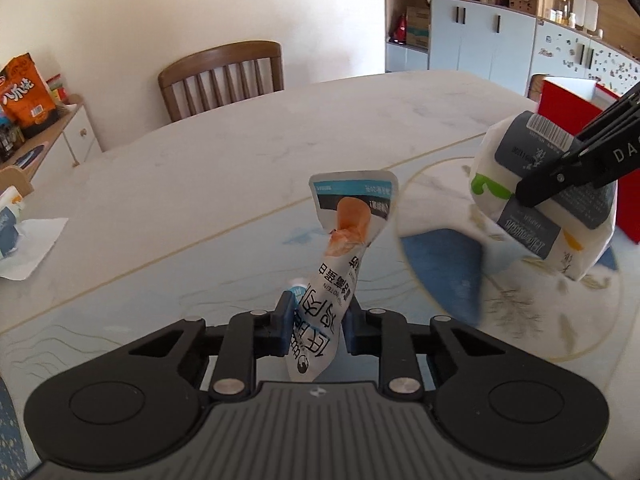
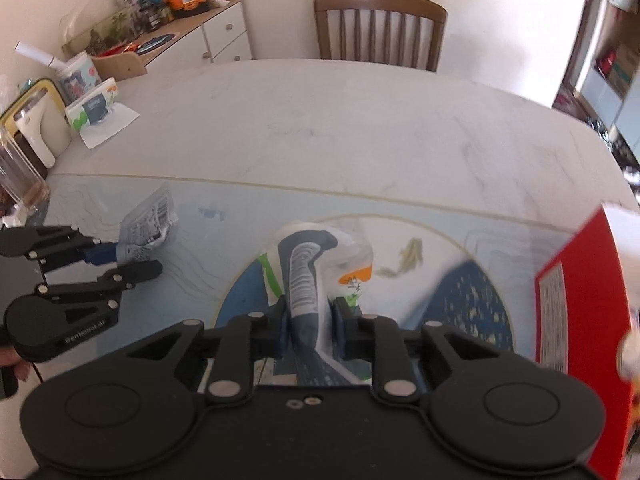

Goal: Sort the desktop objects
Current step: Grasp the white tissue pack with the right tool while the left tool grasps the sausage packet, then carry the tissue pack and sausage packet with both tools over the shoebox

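Observation:
My left gripper (image 1: 316, 326) is shut on a white snack sachet (image 1: 340, 256) with black lettering and an orange picture, held upright above the table; it also shows at the left of the right wrist view (image 2: 148, 220). My right gripper (image 2: 310, 326) is shut on a soft white tissue pack (image 2: 320, 264) with grey-blue labels and green and orange marks, lifted above the blue round mat. In the left wrist view that pack (image 1: 532, 200) hangs at the right, pinched in the right gripper (image 1: 552, 184).
A red box (image 2: 576, 292) stands at the table's right edge, also in the left wrist view (image 1: 568, 108). A second tissue pack (image 2: 94, 110), a cup and containers sit at the far left. A wooden chair (image 2: 380, 28) stands behind the marble table (image 2: 360, 128).

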### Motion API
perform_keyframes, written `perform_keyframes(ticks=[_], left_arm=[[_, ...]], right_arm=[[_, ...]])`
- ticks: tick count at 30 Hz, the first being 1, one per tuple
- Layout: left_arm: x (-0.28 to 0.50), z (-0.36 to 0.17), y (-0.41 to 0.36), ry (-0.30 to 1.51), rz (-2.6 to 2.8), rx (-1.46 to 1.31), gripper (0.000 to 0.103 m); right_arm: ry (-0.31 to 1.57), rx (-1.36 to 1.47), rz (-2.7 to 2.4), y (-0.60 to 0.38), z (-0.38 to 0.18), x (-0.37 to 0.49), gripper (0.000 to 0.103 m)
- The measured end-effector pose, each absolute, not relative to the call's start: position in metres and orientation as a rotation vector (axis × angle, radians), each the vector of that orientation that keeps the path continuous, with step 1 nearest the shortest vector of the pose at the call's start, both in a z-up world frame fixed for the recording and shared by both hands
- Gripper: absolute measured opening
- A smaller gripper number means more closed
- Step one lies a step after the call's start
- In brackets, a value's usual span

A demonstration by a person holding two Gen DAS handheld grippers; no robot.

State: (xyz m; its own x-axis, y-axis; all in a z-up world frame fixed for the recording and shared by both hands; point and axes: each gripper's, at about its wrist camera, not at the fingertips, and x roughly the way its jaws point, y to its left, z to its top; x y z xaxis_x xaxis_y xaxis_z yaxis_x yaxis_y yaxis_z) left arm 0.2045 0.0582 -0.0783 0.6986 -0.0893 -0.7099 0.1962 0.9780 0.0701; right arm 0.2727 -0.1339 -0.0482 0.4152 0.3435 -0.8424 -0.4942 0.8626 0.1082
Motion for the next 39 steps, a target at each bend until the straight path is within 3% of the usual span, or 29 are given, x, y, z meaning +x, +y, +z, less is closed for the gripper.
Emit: perform_keyframes(ticks=[27, 39], left_arm=[[0.162, -0.067, -0.025, 0.836, -0.287, 0.111, 0.017], [0.150, -0.037, -0.038, 0.810, -0.268, 0.022, 0.016]], right_arm=[[1.082, -0.042, 0.403, -0.230, -0.034, 0.192, 0.020], [1.062, -0.006, 0.396, -0.271, -0.020, 0.169, 0.020]])
